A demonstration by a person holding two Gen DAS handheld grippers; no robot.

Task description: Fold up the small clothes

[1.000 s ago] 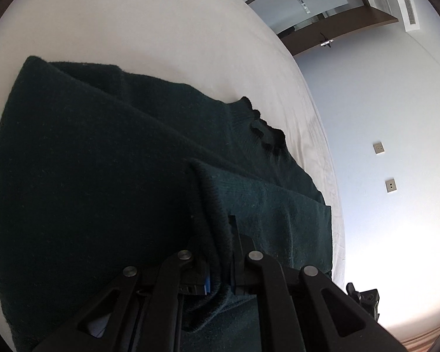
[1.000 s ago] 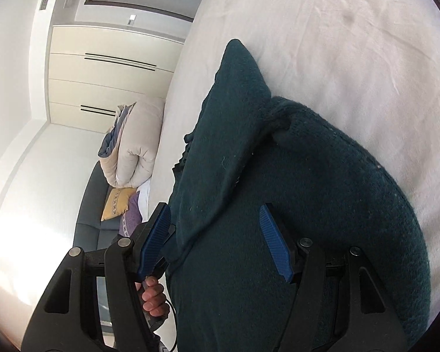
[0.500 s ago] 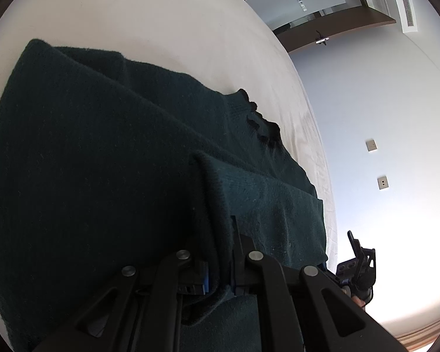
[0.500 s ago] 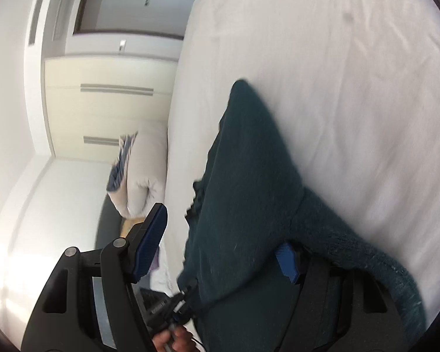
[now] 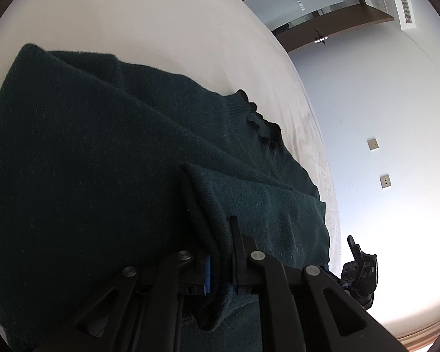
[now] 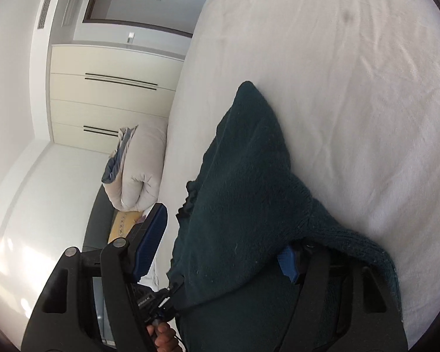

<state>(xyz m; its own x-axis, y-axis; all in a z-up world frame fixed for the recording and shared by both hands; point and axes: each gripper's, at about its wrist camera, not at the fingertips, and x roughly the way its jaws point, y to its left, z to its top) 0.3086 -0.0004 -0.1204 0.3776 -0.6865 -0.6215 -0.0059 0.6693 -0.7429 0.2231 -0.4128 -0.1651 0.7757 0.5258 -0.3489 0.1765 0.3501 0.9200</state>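
Note:
A dark green knit sweater point(image 5: 88, 158) lies partly folded on the white bed point(image 5: 149, 20), its ruffled collar point(image 5: 261, 129) toward the far side. My left gripper point(image 5: 220, 261) is shut on a folded edge of the sweater, the cloth pinched between its blue pads. In the right wrist view the sweater point(image 6: 243, 193) drapes between the fingers of my right gripper point(image 6: 220, 240). Its jaws stand wide apart, the left blue pad point(image 6: 152, 234) free in the air, the right pad point(image 6: 289, 262) under the cloth.
The white bed sheet point(image 6: 352, 73) fills the right side. A rolled duvet point(image 6: 140, 170) and a yellow cushion point(image 6: 121, 226) lie on a dark sofa beyond the bed edge. Cream wardrobe doors point(image 6: 111, 94) stand behind. The other gripper point(image 5: 359, 272) shows at the bed's edge.
My right gripper stays open while it shifts, and the sweater now drapes further over its right finger. My left gripper keeps its hold on the folded edge with little movement.

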